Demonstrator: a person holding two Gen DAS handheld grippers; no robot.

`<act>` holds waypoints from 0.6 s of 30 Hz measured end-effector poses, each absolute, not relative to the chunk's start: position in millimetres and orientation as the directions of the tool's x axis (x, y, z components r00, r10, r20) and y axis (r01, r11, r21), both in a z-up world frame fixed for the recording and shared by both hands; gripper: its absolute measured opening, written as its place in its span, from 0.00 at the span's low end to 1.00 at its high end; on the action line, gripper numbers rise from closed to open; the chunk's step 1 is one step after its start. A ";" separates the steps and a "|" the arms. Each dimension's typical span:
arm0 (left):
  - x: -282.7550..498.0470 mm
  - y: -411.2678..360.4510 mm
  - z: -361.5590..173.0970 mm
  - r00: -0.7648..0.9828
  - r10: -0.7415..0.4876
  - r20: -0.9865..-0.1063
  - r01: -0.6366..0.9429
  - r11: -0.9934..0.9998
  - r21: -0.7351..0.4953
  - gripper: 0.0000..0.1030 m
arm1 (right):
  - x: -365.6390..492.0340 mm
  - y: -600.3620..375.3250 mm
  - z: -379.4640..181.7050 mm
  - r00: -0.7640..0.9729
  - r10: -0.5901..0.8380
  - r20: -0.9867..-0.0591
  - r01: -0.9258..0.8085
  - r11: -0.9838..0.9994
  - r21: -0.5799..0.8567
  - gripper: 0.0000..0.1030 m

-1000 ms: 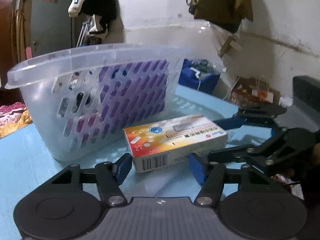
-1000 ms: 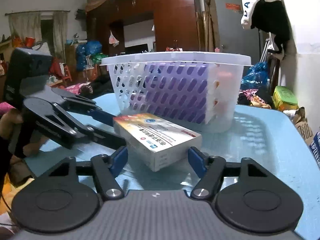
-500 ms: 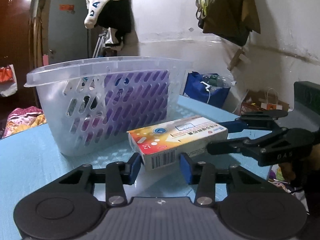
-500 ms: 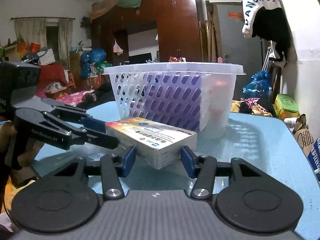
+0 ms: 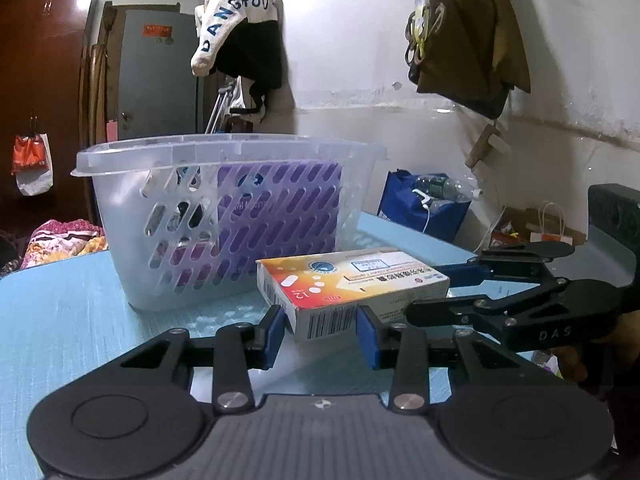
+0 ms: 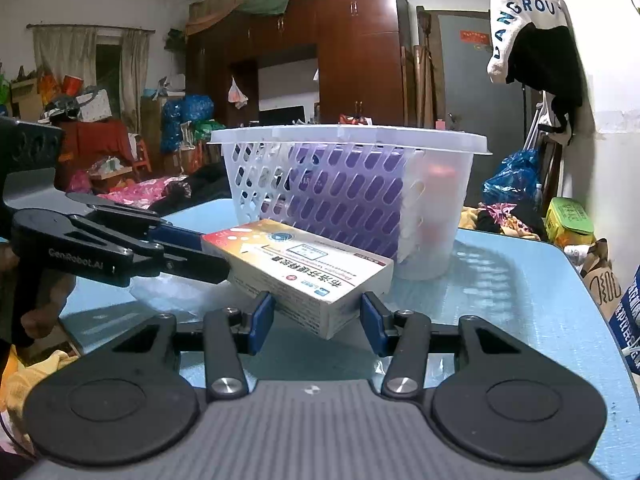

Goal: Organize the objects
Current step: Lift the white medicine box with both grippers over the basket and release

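Orange-and-white cardboard fills the middle of the left wrist view: a medicine box (image 5: pixel 352 284) lies flat on the pale blue table (image 5: pixel 60 320), its barcode end pointing back at the camera. The left gripper (image 5: pixel 320 334) has that near end between its blue pads (image 5: pixel 274 330), and its jaws are closing; the pads stand right at the box's two sides, though whether they already press on it I cannot tell. From the right edge the right gripper (image 5: pixel 448 288) reaches in, its black fingers lying along the box's far end. Just behind the box stands a clear slotted plastic basket (image 5: pixel 240 152), upright, with a purple flat item (image 5: pixel 280 216) leaning inside it. A white and black garment (image 5: pixel 236 36) hangs on the wall above.

Seen from the right wrist, the same medicine box (image 6: pixel 296 268) sits at an angle, one corner toward the camera, in front of the basket (image 6: pixel 352 136). The right gripper (image 6: pixel 316 316) has that corner between its blue pads (image 6: pixel 262 314); the left pad meets the box's side, while a narrow gap seems to remain at the right pad, and a firm grip cannot be confirmed. The left gripper (image 6: pixel 212 258) comes in from the left, fingers at the box's other end, with part of a hand (image 6: pixel 38 316) behind it. The table (image 6: pixel 520 300) is bare to the right of the box. A dark wooden wardrobe (image 6: pixel 352 52) stands in the background.
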State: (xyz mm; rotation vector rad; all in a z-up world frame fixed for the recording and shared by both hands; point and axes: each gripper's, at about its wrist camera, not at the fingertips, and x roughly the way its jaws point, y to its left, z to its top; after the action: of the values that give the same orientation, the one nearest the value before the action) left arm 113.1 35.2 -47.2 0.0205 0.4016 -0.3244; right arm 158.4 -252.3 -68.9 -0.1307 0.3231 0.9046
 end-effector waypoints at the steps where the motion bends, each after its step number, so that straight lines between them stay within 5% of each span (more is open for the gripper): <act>1: 112.4 35.3 -47.1 0.871 -0.306 -0.384 0.313 0.949 -0.045 0.42 | 157.4 -252.3 -69.0 0.576 0.749 -0.327 -0.788 0.615 0.021 0.50; 9: 96.1 28.7 -32.0 0.905 -0.284 -0.318 0.292 0.956 -0.022 0.42 | 146.5 -253.3 -52.5 0.601 0.745 -0.289 -0.782 0.623 -0.023 0.50; 18: 103.7 32.5 61.5 0.955 -0.218 -0.201 0.230 0.972 0.039 0.42 | 157.9 -235.2 45.5 0.633 0.755 -0.171 -0.774 0.617 -0.143 0.50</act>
State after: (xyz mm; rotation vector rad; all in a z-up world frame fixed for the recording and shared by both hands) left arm 103.7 32.5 61.5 0.0625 0.1974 -0.2280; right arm 157.9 -235.2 45.5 -0.2108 0.0976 0.8821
